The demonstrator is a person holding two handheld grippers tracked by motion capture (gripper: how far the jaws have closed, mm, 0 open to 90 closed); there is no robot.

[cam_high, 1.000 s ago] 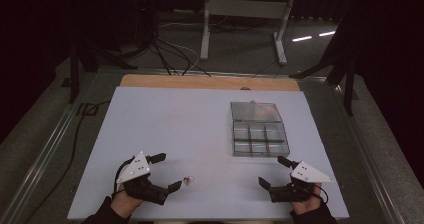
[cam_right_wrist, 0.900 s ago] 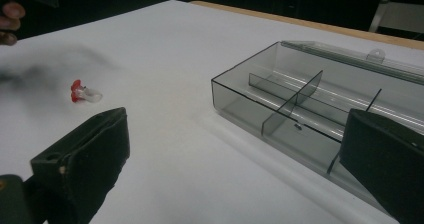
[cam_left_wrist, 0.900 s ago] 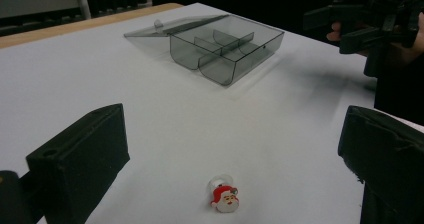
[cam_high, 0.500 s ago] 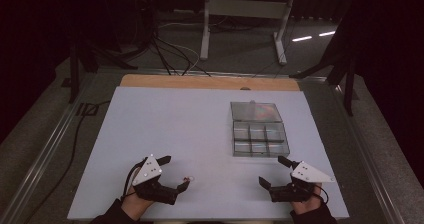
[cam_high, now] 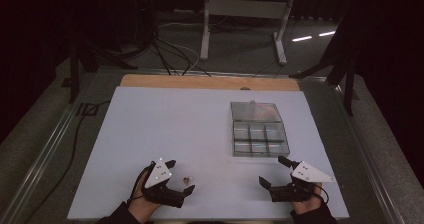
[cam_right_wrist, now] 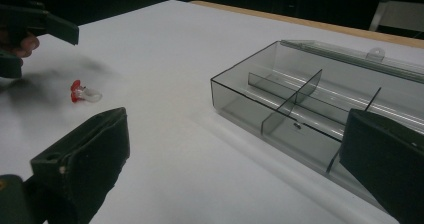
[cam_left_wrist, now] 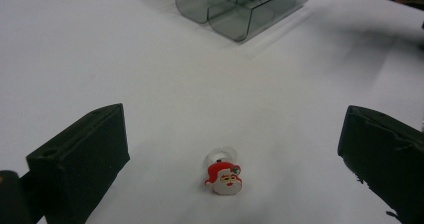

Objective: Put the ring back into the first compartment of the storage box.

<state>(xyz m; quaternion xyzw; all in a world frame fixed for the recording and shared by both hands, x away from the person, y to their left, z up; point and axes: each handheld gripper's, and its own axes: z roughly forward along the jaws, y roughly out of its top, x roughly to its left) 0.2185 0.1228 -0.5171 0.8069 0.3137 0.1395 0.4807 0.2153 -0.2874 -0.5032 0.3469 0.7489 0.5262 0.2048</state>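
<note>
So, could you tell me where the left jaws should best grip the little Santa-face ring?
Probably across the red-and-white Santa-face ring at its flat head, from straight above: it lies centred between the open left gripper jaws, clear band behind.

Red-and-white Santa ring (cam_left_wrist: 224,176), smoky grey clear box (cam_high: 259,138), white table (cam_high: 170,129).

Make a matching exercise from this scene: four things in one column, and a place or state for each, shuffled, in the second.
Things:
1. Santa ring
2. box
3. left gripper
4. right gripper

Places or states:
A. open, near the table's front right edge
B. smoky clear, lid folded back, compartments empty
C. lying on the table, untouched
D. open, jaws either side of the ring

Pairs: 1-C, 2-B, 3-D, 4-A
</note>
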